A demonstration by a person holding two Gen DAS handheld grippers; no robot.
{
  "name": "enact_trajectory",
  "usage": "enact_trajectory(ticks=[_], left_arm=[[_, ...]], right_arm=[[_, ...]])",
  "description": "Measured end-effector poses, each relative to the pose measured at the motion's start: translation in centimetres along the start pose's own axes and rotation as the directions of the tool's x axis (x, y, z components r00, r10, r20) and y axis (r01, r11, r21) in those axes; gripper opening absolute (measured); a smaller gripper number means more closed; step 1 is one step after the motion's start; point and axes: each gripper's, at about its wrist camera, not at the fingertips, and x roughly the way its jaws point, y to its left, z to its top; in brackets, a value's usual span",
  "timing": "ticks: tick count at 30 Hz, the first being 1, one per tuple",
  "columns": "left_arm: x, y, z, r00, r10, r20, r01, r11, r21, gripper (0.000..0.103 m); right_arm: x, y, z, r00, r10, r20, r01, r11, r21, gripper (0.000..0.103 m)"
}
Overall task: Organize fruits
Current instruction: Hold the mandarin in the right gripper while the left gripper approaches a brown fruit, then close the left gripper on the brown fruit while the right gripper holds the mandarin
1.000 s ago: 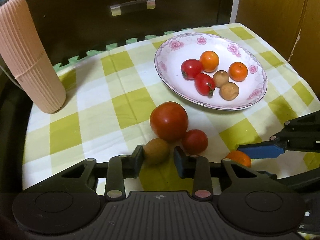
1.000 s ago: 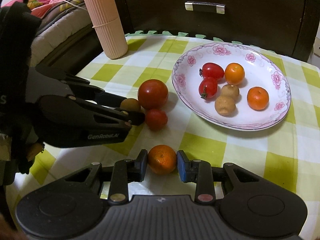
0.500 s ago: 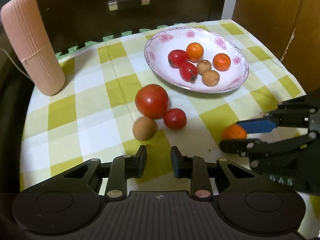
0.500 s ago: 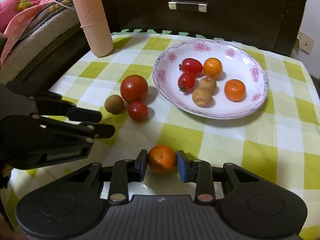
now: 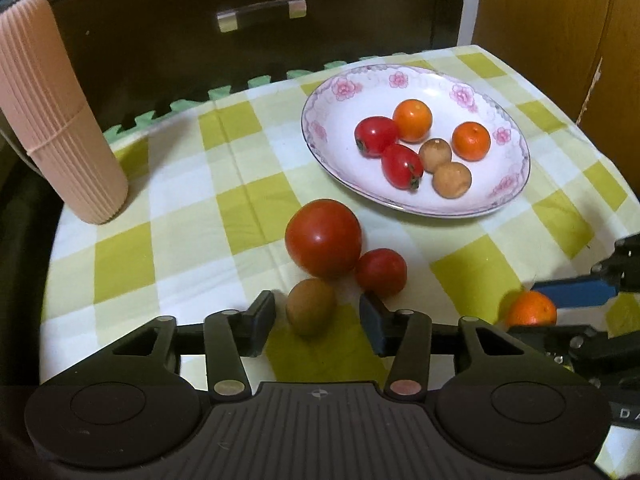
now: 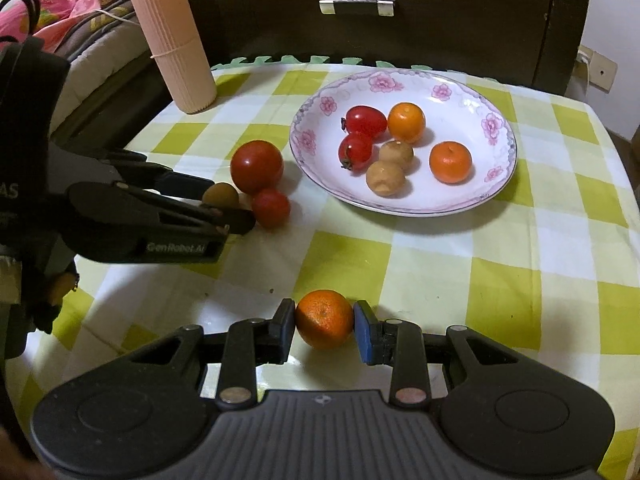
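Observation:
A small brown fruit [image 5: 311, 307] lies on the checked cloth between the fingers of my left gripper [image 5: 318, 320], which is open and not touching it. A large tomato [image 5: 323, 237] and a small tomato [image 5: 381, 272] sit just beyond it. My right gripper [image 6: 325, 330] is shut on an orange [image 6: 325, 319] low over the cloth near the front. The flowered plate [image 6: 472, 112] holds two small tomatoes, two oranges and two brown fruits. From the right wrist, the left gripper [image 6: 226, 202] straddles the brown fruit [image 6: 220, 195].
A pink ribbed cylinder [image 5: 56, 120] stands at the table's back left. A dark drawer cabinet [image 5: 260, 12] rises behind the table and a wooden panel [image 5: 560, 20] at the right. Bedding [image 6: 60, 20] lies off the left edge.
My left gripper drew back from the brown fruit, then came forward again with its jaws spread wider around it. The right gripper kept hold of the orange.

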Motion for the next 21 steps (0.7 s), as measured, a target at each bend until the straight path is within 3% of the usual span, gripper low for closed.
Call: enact_trajectory(ticks=[4, 10, 21], left_arm=[[-0.4, 0.0, -0.2, 1.000, 0.009, 0.006, -0.008, 1.000, -0.020, 0.034], [-2.0, -0.6, -1.8, 0.999, -0.008, -0.033, 0.005, 0.997, -0.081, 0.033], [-5.3, -4.3, -6.2, 0.998, 0.006, -0.065, -0.008, 1.000, -0.022, 0.034]], right_arm=[[-0.1, -0.4, -0.1, 1.000, -0.011, -0.002, 0.011, 1.000, 0.014, 0.031], [-1.9, -0.4, -1.9, 1.000, -0.028, 0.006, 0.028, 0.999, 0.039, 0.031], [-2.6, 1.4, -4.6, 0.998, -0.061, 0.003, 0.061, 0.998, -0.034, 0.031]])
